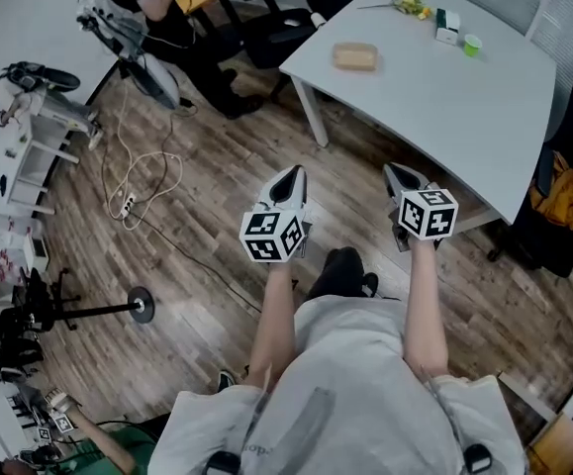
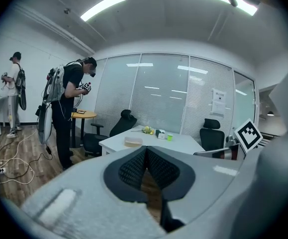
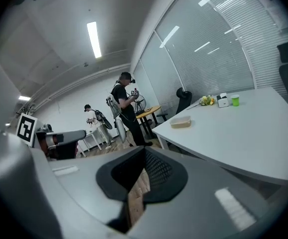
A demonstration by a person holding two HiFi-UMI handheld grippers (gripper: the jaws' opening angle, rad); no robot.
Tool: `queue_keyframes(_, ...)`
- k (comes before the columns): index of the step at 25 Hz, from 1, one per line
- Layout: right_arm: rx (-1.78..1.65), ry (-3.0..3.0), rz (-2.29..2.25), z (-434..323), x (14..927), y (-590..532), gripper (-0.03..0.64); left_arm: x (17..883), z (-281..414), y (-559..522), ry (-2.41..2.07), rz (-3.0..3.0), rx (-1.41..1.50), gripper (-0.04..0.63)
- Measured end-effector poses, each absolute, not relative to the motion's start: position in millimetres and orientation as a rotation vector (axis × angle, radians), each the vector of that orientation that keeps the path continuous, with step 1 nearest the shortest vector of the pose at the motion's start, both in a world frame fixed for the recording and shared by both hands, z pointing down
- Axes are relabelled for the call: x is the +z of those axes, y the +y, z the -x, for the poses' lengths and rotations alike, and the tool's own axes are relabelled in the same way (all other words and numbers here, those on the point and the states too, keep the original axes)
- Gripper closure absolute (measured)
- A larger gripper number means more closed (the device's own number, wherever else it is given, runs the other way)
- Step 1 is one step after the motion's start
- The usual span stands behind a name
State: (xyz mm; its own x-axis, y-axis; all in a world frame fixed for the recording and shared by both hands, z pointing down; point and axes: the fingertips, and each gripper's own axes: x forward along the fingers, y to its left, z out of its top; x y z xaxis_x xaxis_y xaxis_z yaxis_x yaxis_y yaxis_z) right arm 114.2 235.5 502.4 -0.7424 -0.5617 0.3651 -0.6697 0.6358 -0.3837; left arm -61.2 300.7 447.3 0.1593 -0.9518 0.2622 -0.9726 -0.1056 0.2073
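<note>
My left gripper (image 1: 291,178) and right gripper (image 1: 398,174) are held side by side in the air over the wooden floor, short of the near edge of a white table (image 1: 444,117). Both are shut, pads meeting at the tips, with nothing between them. In the left gripper view the left gripper (image 2: 146,149) points at the table (image 2: 183,144). In the right gripper view the right gripper (image 3: 144,151) has the table (image 3: 243,133) at its right. On the table's far part lie a tan flat container (image 1: 355,56), a yellow bunch (image 1: 411,5), a white box (image 1: 447,30) and a green cup (image 1: 472,45).
Black office chairs (image 1: 286,18) stand beyond the table, and one at the right carries an orange bag (image 1: 561,191). A person with a backpack (image 2: 69,103) stands by a small round table (image 2: 84,114). A cable and power strip (image 1: 128,204) lie on the floor at left, near a black stand (image 1: 140,306).
</note>
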Motion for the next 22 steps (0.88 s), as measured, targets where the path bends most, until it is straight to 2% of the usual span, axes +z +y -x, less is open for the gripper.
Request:
queue_keyframes(8, 0.764, -2.615, -0.962, -98, 522, 214, 0.612, 470, 96, 288, -1.877, -2.036, 0.073, 0.591)
queue_keyframes(22, 0.828, -2.473, -1.121, -66, 555, 89, 0.612, 486, 131, 110, -1.705, -2.153, 0.178, 0.591)
